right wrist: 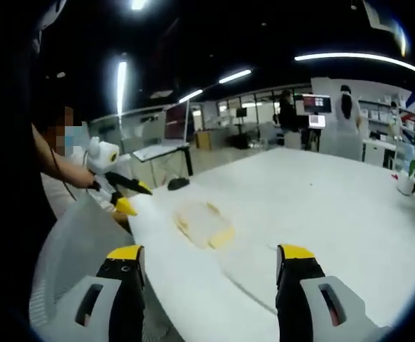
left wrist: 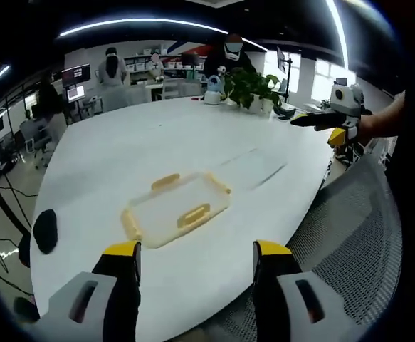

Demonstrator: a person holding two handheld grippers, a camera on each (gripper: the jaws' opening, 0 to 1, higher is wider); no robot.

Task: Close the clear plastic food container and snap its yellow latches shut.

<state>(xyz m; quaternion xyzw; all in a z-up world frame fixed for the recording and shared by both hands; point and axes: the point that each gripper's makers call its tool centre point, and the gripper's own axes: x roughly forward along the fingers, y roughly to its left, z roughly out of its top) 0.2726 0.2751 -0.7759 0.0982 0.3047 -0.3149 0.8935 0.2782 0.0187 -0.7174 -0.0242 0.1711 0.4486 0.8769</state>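
Container (left wrist: 176, 209) with yellow latches (left wrist: 193, 215) lies flat on the white worktop (left wrist: 122, 149), near its close edge, nothing touching it. Left tongs (left wrist: 196, 256) hang above the edge, jaws spread, empty. Right tongs (right wrist: 211, 260) likewise parted and empty, off to the side over a mesh chair (left wrist: 349, 228); plant (left wrist: 253, 87) at far edge.

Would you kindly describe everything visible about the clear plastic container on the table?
The clear rectangular plastic food container lies flat on the white table, near the edge closest to both grippers. It is shallow, with yellow latches along its sides. Its lid looks to be on. Nothing touches it; both grippers hang short of it, open.
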